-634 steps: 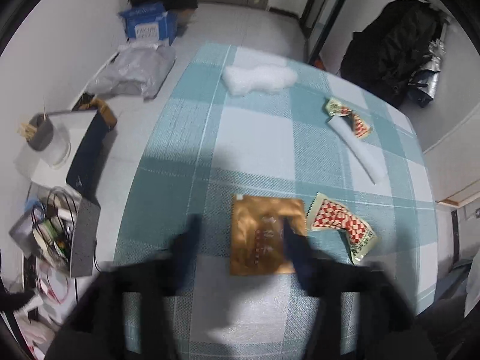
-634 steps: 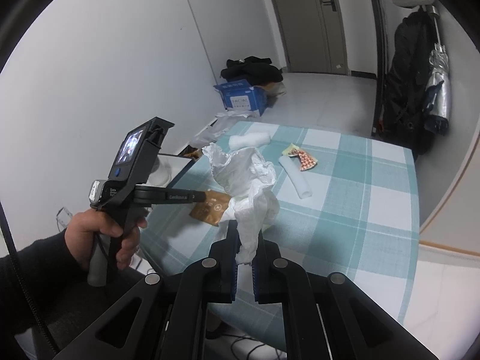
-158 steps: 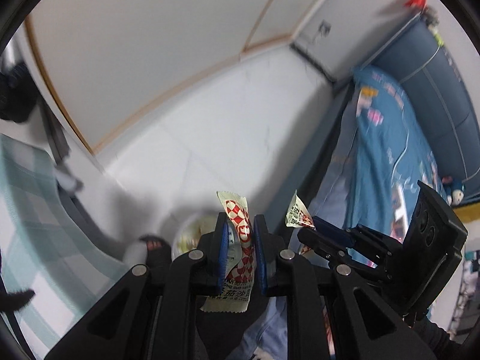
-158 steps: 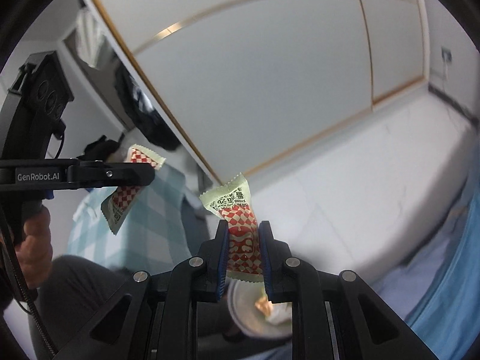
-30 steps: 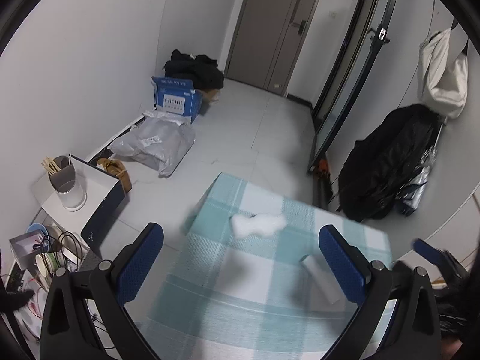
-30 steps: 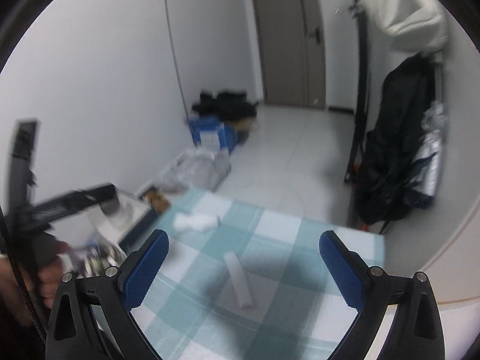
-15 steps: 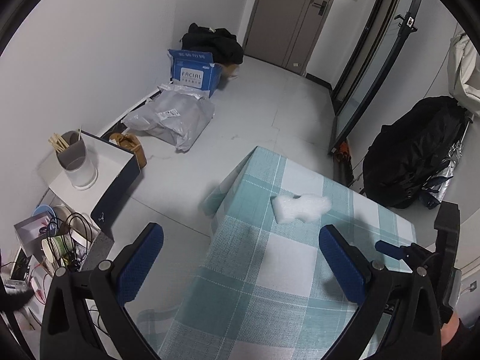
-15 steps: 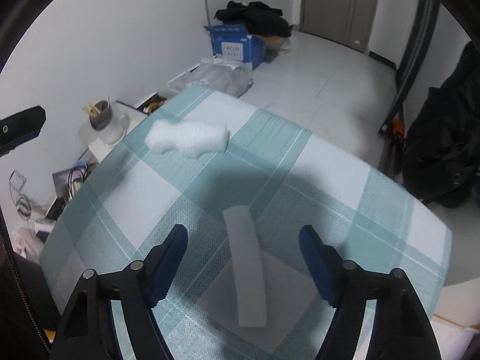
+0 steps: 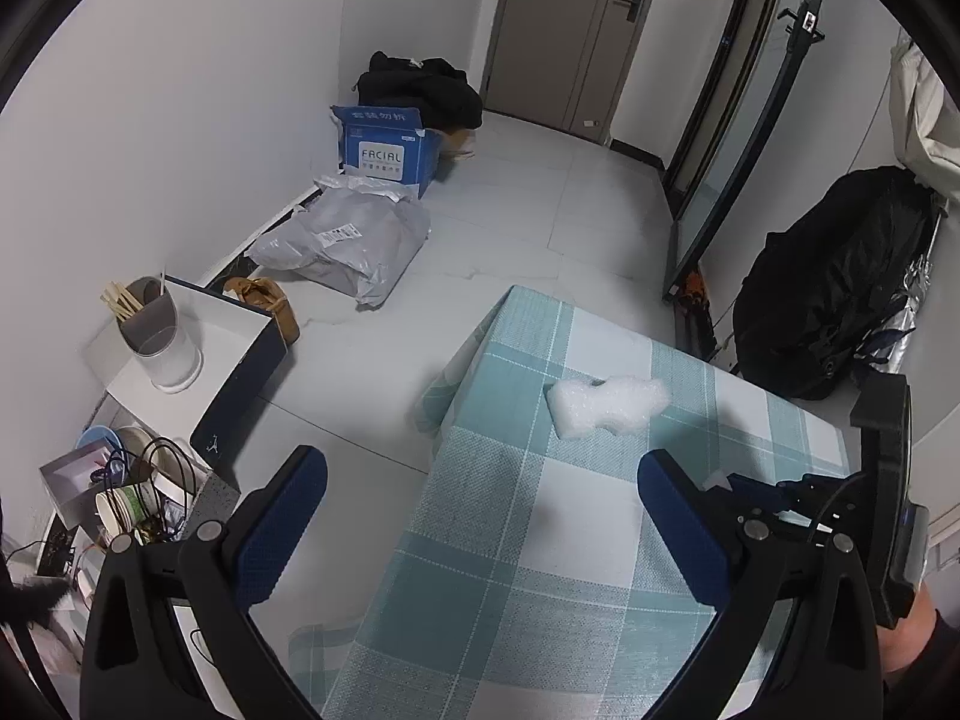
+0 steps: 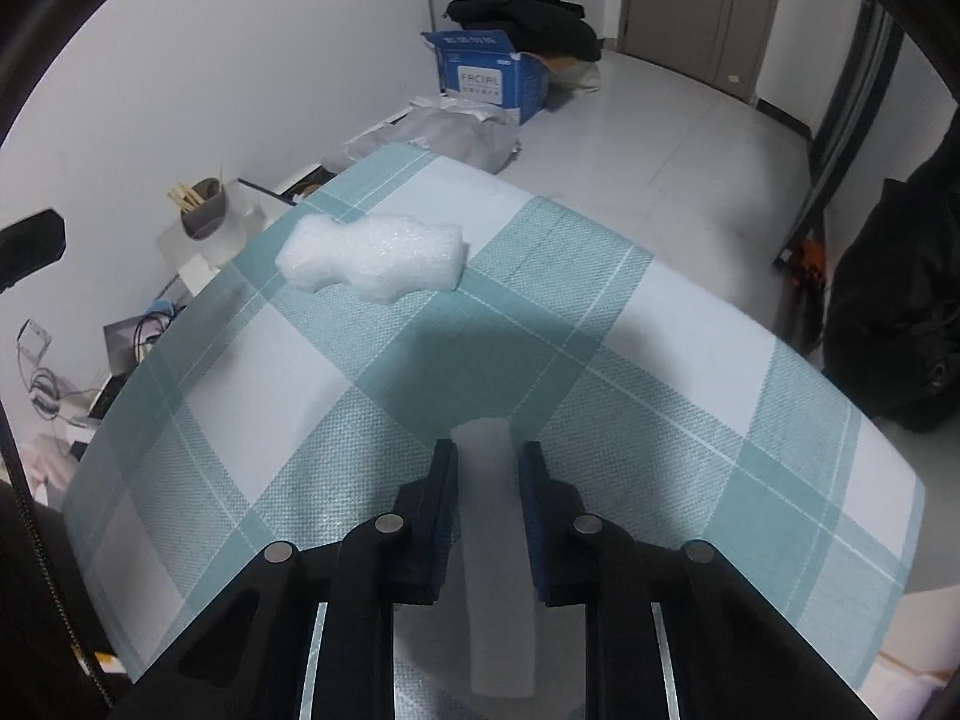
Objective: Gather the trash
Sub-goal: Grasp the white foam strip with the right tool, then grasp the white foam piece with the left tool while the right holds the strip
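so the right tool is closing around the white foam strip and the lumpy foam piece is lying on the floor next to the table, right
Not quite. The lumpy foam piece lies on the checked tablecloth, near the table's far corner, not on the floor. The right wrist view shows it plainly, and the left wrist view agrees. The rest holds: the right tool is closing around the white foam strip, which runs between its fingers.

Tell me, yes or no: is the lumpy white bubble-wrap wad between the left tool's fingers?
No, the lumpy white bubble-wrap wad lies on the teal checked tablecloth beyond the left tool, whose fingers stand wide apart with nothing between them.
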Tool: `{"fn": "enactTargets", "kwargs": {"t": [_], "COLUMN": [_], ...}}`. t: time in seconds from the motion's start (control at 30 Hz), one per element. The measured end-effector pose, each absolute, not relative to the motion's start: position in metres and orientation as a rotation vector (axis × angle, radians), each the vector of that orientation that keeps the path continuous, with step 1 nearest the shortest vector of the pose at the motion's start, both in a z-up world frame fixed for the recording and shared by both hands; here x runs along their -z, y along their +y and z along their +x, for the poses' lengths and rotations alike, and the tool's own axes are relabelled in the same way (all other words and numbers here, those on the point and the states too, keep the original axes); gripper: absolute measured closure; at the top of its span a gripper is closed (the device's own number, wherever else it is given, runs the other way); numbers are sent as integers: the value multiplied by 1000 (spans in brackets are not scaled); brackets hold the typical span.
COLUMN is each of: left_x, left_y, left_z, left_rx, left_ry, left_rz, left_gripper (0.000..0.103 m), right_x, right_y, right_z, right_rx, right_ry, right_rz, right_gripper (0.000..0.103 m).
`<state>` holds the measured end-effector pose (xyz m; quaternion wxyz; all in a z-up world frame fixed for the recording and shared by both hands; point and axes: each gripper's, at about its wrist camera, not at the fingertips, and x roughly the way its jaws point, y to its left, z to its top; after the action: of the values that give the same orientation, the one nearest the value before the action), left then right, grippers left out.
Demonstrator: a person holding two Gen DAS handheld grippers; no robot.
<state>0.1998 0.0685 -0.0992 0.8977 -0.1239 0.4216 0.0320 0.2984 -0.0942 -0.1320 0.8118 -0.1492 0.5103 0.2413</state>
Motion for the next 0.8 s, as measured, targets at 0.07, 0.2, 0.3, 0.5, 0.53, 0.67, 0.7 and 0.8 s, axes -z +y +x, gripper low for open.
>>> {"fn": "enactTargets", "kwargs": {"t": [0.07,0.2,0.3,0.5,0.53,0.67,0.7,0.8], "left_x": [100,101,105,119,121,131,135,146], "left_y": [68,66,63,54,51,39,37,35], "left_z": [200,202,210,239,243,269,275,290], "left_rx": [-67,-76,-55,71,84,123,124,109], "left_ry": [875,872,897,986,1000,1057,1077,1115], "left_rz": [-253,-226,-223,-283,-284,-269,-274,-294], "left_gripper": [1,1,1,1,1,1,1,1], "right_x": [129,122,114,91,88,77,74,68], "right_y": [-96,-105,-111,-128,-131,-142,-147,-154], "right_z": [299,302,304,304,303,302,302,299], "right_rx": [-513,-503,-500,-510,-513,-521,-523,-530], "right_ry": [1091,1097,1086,1044,1036,1020,1015,1005], "right_rz": [-308,-254,-221,-131,-120,-68,-50,-24], "right_gripper": [90,94,94,94,95,95,95,95]}}
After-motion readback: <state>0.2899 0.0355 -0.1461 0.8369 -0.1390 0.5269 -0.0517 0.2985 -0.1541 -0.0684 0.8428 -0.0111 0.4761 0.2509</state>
